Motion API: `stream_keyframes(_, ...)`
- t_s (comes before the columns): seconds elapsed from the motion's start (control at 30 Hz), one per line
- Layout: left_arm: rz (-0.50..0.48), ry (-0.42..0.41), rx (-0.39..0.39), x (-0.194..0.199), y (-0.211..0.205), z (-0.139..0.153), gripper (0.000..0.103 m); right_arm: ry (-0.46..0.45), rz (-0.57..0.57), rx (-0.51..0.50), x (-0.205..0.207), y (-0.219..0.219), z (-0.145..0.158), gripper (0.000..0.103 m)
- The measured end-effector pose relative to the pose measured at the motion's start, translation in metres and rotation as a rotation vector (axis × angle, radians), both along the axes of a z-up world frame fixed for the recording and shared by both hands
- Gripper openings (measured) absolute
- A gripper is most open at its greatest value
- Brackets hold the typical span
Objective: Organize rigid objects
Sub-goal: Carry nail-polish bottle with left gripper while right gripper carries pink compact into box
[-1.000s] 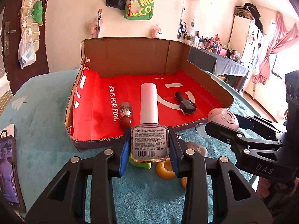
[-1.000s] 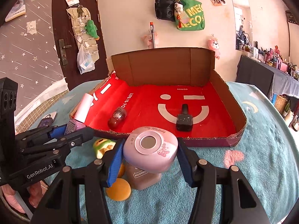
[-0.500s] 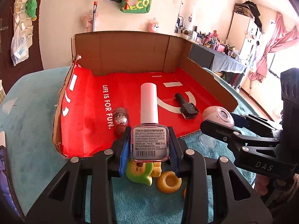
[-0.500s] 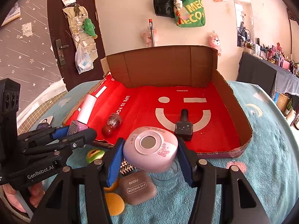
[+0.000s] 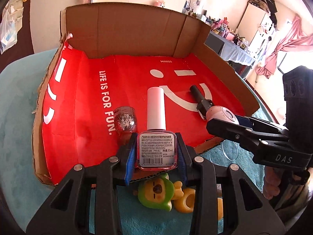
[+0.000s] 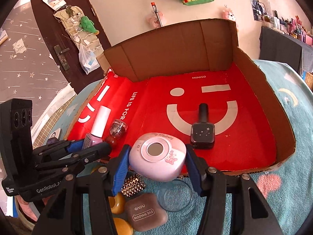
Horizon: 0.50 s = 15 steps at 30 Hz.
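Left wrist view: the left tool [image 5: 156,154] gripped a white-capped pink nail-polish bottle [image 5: 156,137] over the red-lined cardboard box's [image 5: 137,39] near edge, beside a glitter bottle [image 5: 124,121]; the right tool [image 6: 156,156] clamped a round pink case [image 6: 157,156] near a black polish bottle [image 6: 202,132].

Both grippers have carried their loads forward over the box's [image 5: 49,180] near edge. The nail polish bottle [image 5: 156,148] between the left jaws now hangs above the red floor, beside the glitter bottle [image 5: 124,121]; the pink case [image 6: 157,156] between the right jaws has closed in on the black bottle [image 6: 202,135].
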<state>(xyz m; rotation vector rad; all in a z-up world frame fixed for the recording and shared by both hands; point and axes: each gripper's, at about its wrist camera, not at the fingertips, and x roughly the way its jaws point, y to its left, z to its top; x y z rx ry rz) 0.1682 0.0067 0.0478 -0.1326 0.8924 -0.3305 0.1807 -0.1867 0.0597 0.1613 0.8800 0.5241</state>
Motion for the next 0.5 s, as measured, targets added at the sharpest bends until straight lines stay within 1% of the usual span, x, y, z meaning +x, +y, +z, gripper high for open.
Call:
stream_keyframes(0.13, -0.016, 0.045, -0.027, 0.008, 0.002, -0.008, 0.034, 0.047, -0.001, 0.011, 0.013, 0.001, -0.006, 0.058)
stream_keyframes(0.23, -0.032, 0.068, -0.078, 0.011, 0.003, -0.010, 0.034, 0.048, 0.003, 0.003, 0.017, 0.004, -0.006, 0.058)
stream_keyframes(0.37, -0.044, 0.086, -0.076, 0.016, 0.001, -0.015, 0.034, 0.069, 0.008, 0.011, 0.023, 0.005, -0.009, 0.058)
stream_keyframes(0.47, -0.026, 0.107, -0.058, 0.024, 0.001, -0.025, 0.034, 0.081, 0.019, 0.009, 0.025, 0.008, -0.011, 0.058)
stream_keyframes(0.5, -0.022, 0.095, -0.060, 0.024, 0.002, -0.025, 0.034, 0.082, 0.018, 0.004, 0.027, 0.009, -0.011, 0.058)
